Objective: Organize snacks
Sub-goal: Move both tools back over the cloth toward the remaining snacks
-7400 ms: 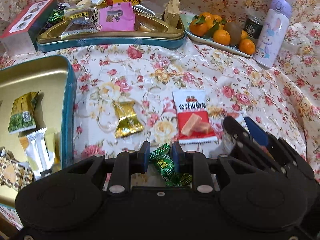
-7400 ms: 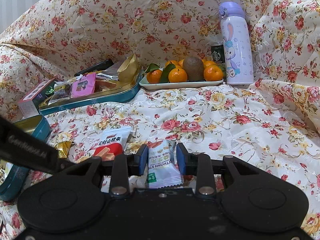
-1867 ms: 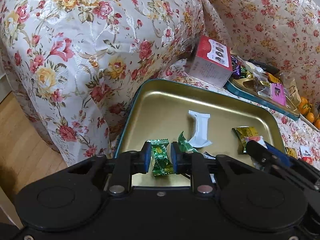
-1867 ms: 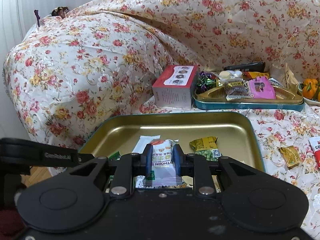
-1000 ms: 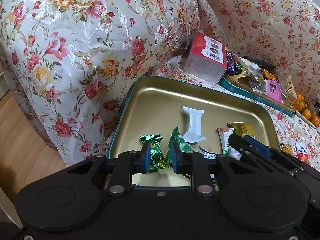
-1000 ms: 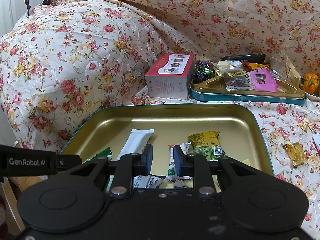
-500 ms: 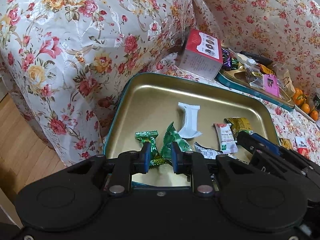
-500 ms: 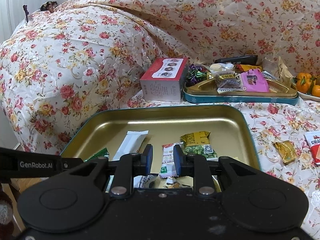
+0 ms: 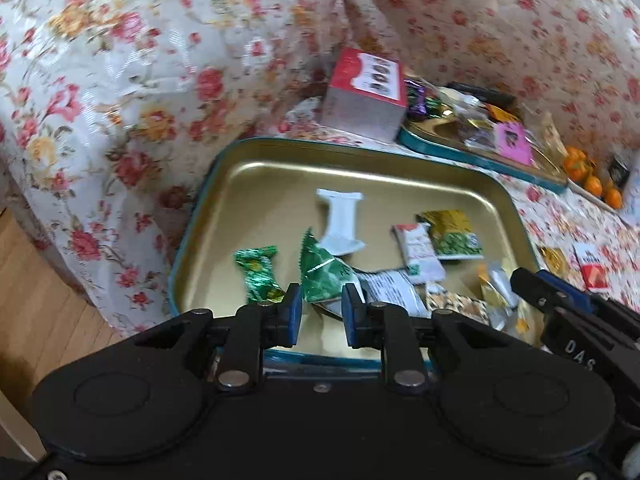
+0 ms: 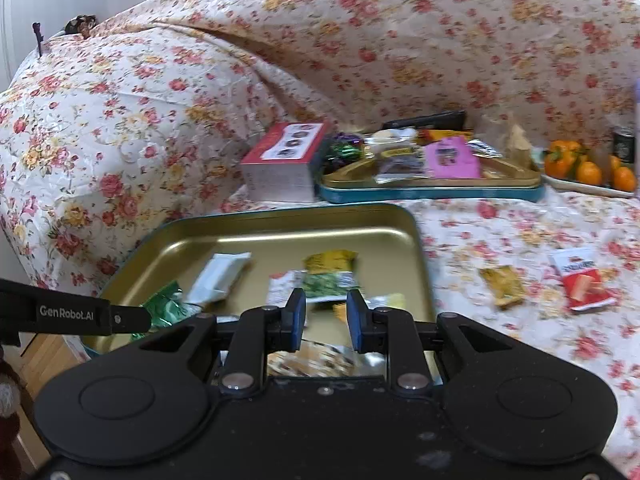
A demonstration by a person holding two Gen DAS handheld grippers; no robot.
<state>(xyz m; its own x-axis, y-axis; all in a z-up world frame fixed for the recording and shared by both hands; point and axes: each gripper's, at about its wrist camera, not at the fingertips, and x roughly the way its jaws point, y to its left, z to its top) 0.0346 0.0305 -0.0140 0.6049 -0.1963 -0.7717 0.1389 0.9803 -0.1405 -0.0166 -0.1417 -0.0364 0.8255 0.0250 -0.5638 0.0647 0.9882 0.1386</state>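
Note:
A gold tin tray with a teal rim (image 9: pixel 280 168) (image 10: pixel 280 240) holds several wrapped snacks. Among them are a green twist candy (image 9: pixel 258 270), a green triangular packet (image 9: pixel 324 268) and a white bar (image 9: pixel 340 220) (image 10: pixel 220 274). A white and red sachet (image 9: pixel 418 252) (image 10: pixel 282 284) and a yellow-green packet (image 9: pixel 452 234) (image 10: pixel 330 272) lie there too. My left gripper (image 9: pixel 318 312) is open and empty above the tray's near edge. My right gripper (image 10: pixel 326 316) is open and empty above the tray's near right part. A gold candy (image 10: pixel 502 286) and a red packet (image 10: pixel 582 284) lie on the floral cloth to the right.
A second teal tray of snacks (image 10: pixel 432 190) and a red-topped box (image 10: pixel 282 160) stand behind. A plate of oranges (image 10: pixel 588 176) and a dark can (image 10: pixel 624 144) are at the far right. The floral sofa arm (image 9: pixel 120 80) rises on the left, with wooden floor (image 9: pixel 44 312) below it.
Both grippers let go of their snacks into the gold tray and now stand open. Both have pulled back and swung a little to the right.

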